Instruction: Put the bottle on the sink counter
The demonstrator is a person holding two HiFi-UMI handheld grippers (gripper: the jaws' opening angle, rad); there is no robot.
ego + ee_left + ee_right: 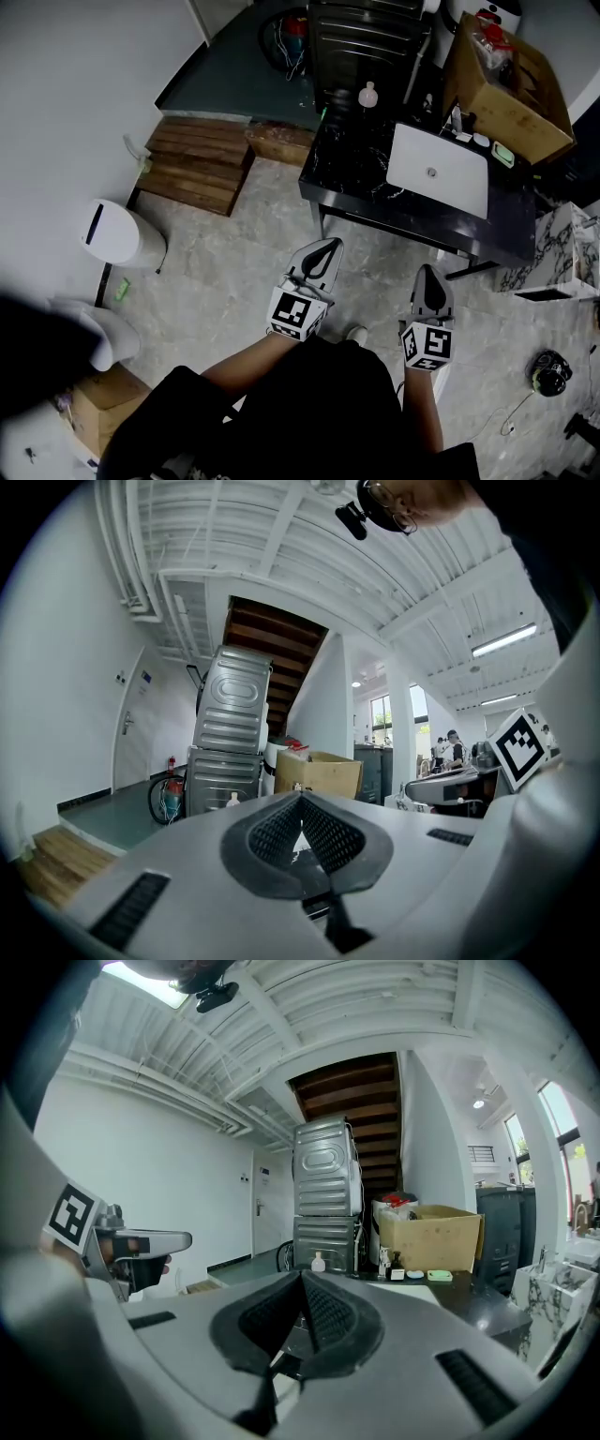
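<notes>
Both my left tongs (pixel 328 247) and right tongs (pixel 429 274) are pinched together with nothing between them. The small pale plastic bottle (pixel 368 95) stands upright at what looks like the far corner of the black stone counter (pixel 356 178), left of the white rectangular basin (pixel 439 171) and well apart from me. It looks light, stiff and smooth, so probably slippery. I'd grip it across the body, just below the cap, and squeeze gently.
</notes>
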